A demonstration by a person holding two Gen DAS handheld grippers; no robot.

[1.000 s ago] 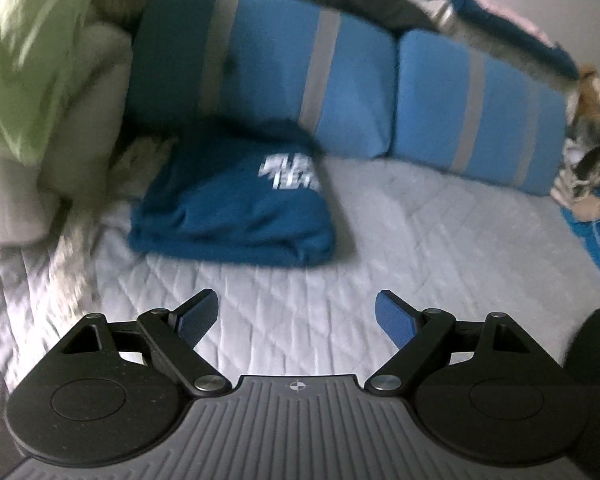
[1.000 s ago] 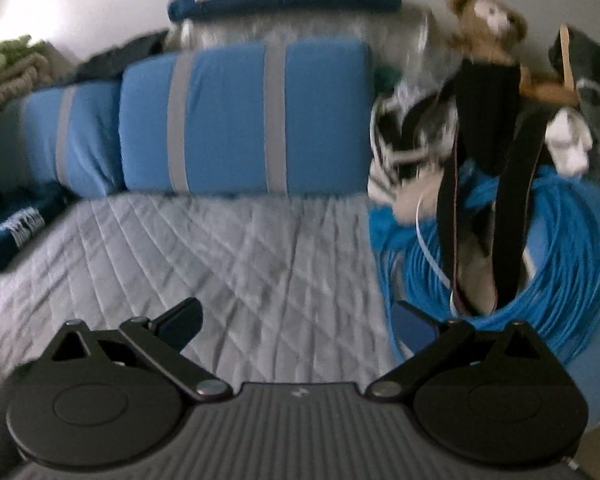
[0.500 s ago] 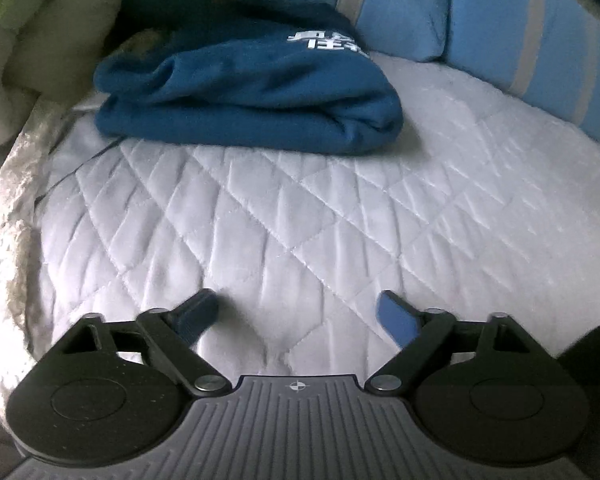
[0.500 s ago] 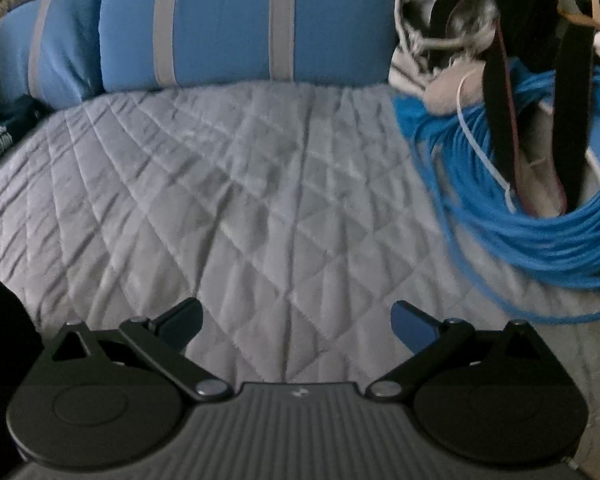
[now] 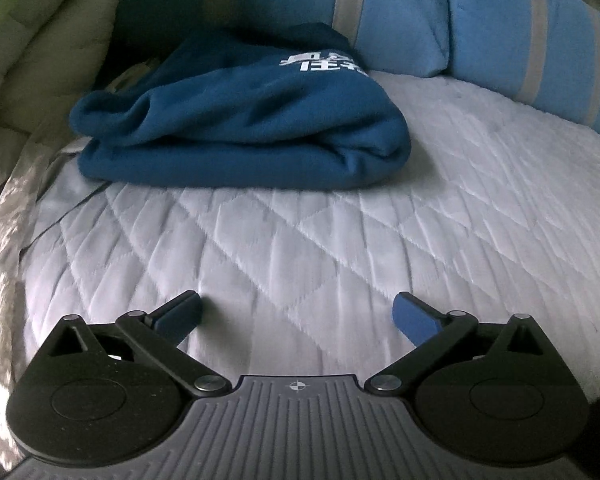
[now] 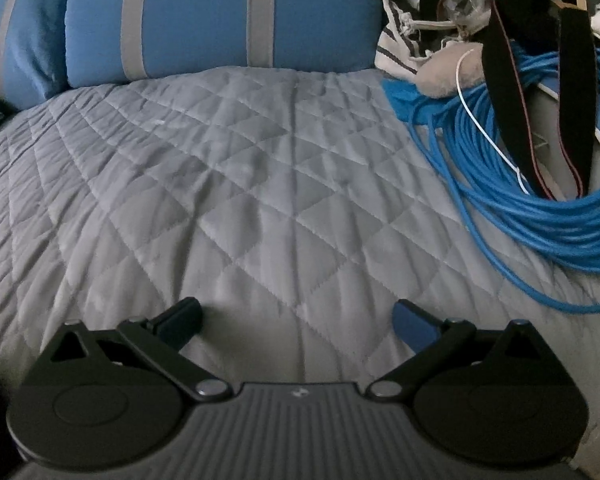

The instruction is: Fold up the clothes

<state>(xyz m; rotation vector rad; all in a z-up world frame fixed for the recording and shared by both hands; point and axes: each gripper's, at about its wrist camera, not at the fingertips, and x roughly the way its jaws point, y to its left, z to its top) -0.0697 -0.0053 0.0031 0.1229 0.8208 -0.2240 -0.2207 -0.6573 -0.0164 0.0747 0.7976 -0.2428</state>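
Left wrist view, far left: a pale green-and-cream comforter bunched at the frame edge. Right of it, upper centre, lay the navy sweatshirt, already doubled over on the quilted bed, white print showing on top, its back against the blue striped pillows. I judged it thick fleece: soft, limp, some weight, not slippery, liable to sag and unfold if lifted by one point. Best hold looked like the rolled near edge, one corner per side, pinching all layers. My left gripper was low in frame, fingers spread wide, nothing between them, well short of the garment.

Right wrist view: bare quilt at centre, a blue cable coil and black straps at upper right. Right gripper fingers stood equally wide apart, empty.
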